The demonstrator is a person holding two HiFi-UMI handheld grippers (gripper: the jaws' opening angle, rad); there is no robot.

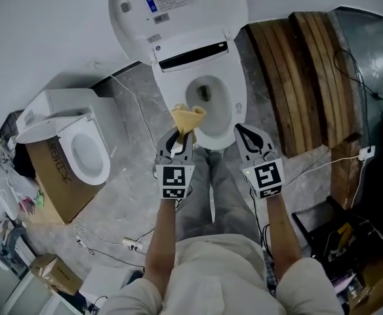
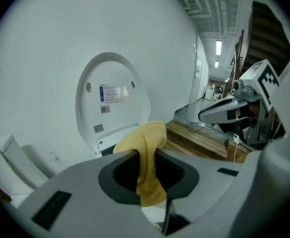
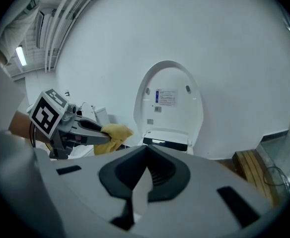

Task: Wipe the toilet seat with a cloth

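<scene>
1. The yellow cloth (image 1: 188,118) is bunched over the front left edge of the toilet seat (image 1: 236,100); I cannot tell if it touches the seat.
2. The left gripper (image 1: 180,135) has its jaws closed on the cloth, and a fold sticks out past the tips.
3. The right gripper (image 1: 242,131) is just beside it, over the front right edge, with its jaws pressed together and nothing between them.
4. The lid (image 1: 178,8) stands raised near the white wall.
5. Wooden planks (image 1: 303,77) lie at the person's right. A second toilet (image 1: 86,153) sits on a cardboard box (image 1: 50,176) at the left.
</scene>
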